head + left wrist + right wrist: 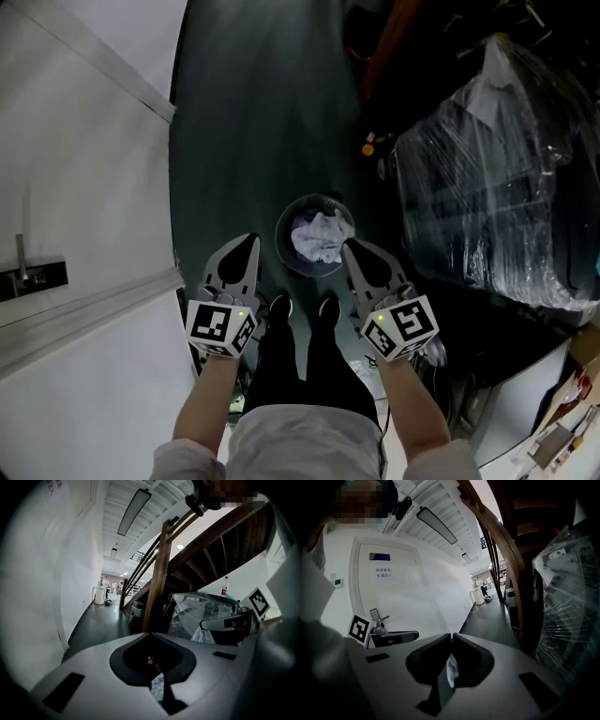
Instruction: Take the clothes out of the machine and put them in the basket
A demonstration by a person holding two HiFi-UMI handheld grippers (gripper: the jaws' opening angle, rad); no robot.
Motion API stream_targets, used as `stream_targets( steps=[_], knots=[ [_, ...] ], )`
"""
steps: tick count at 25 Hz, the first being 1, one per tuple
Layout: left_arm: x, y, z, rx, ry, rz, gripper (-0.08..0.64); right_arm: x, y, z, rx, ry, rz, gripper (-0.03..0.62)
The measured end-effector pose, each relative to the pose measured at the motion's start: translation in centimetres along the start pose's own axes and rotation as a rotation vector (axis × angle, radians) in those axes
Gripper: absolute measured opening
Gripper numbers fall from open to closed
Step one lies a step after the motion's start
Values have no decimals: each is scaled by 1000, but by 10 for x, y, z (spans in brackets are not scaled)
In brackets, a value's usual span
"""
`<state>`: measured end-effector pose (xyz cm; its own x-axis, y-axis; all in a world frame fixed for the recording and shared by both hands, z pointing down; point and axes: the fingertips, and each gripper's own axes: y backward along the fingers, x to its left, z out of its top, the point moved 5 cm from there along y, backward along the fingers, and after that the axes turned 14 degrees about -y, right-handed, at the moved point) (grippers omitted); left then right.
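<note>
**A:** What takes up most of the room?

**B:** A dark, shiny floor (253, 112), with a white wall (75, 169) along its left side. On the right sits a bulky load (497, 178) wrapped in clear plastic film.

**A:** And the person?

**B:** Seen from above, they stand on the floor, legs (300, 375) in black trousers, both forearms held out in front.

**A:** What are the hands doing?

**B:** Each holds a grey tong. The left gripper (251, 242) has its jaws pressed together, with nothing pinched. The right gripper (349, 248) is the same, tips meeting and empty. They sit side by side, angled slightly downward.

**A:** Where is the laundry?

**B:** A small round basket (284, 230) stands on the floor just beyond the shoes, between the two tong tips. A crumpled heap of white clothes (321, 237) lies inside it.
</note>
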<state>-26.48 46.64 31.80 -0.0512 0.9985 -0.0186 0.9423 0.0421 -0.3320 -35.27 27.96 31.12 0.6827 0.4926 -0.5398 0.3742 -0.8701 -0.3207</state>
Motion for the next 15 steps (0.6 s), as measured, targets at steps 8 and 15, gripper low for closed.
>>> stream_targets(
  steps=[8, 15],
  knots=[
    [-5, -31, -88, 101, 13, -24, 21, -61, -46, -74, 96, -49, -71, 21],
    [-15, -59, -169, 203, 39, -61, 21, -105, -83, -157, 224, -68, -125, 23]
  ],
)
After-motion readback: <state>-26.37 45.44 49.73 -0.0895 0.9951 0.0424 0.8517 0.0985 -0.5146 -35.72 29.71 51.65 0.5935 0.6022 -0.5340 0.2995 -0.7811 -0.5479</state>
